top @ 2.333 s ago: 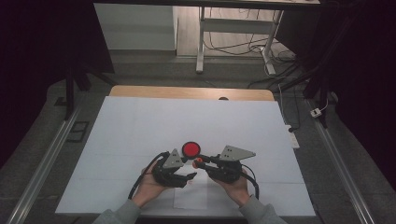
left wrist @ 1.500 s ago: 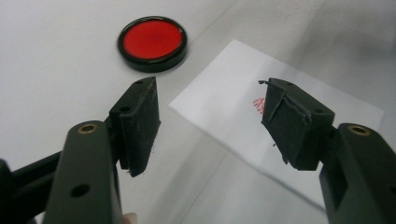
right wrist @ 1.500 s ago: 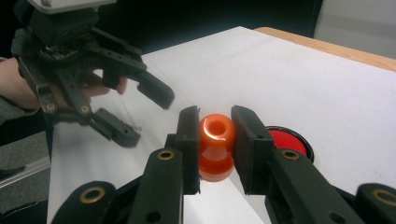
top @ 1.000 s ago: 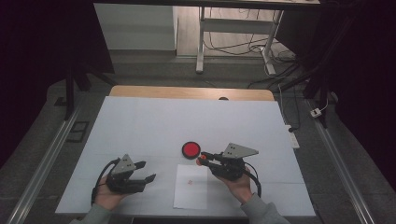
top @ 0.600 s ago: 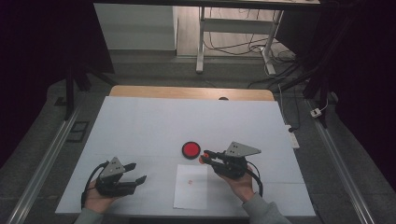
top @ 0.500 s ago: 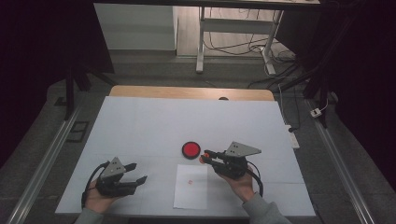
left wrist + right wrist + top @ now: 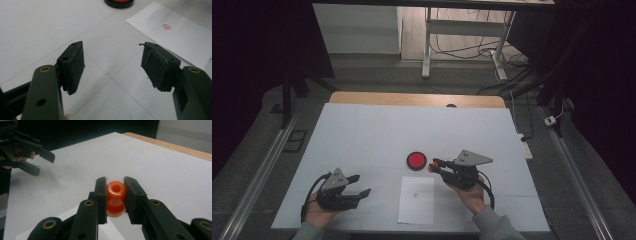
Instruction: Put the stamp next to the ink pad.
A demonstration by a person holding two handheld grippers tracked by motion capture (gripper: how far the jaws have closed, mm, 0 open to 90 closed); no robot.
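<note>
My right gripper (image 7: 433,165) hovers just right of a round red ink pad (image 7: 416,160), over the upper right corner of a white paper sheet (image 7: 417,205). It is shut on a small orange stamp (image 7: 115,197), pinched between both pads at the handle's narrow waist. The paper carries one small red stamp mark (image 7: 415,194). My left gripper (image 7: 362,184) rests low at the table's front left, open, with nothing between its pads (image 7: 72,65). Its own view shows the paper (image 7: 180,37), the red mark (image 7: 166,26) and the ink pad's edge (image 7: 119,2) ahead.
The table (image 7: 362,130) is covered in white, with a wooden strip (image 7: 412,99) along its far edge. Metal rails (image 7: 257,175) run down both sides. Desk legs and cables (image 7: 462,50) stand on the floor behind. The left gripper (image 7: 27,155) shows far off in the right gripper view.
My left gripper has moved from beside the right one at the centre out to the front left, uncovering the paper. The right gripper has kept hold of the orange stamp, almost in place.
</note>
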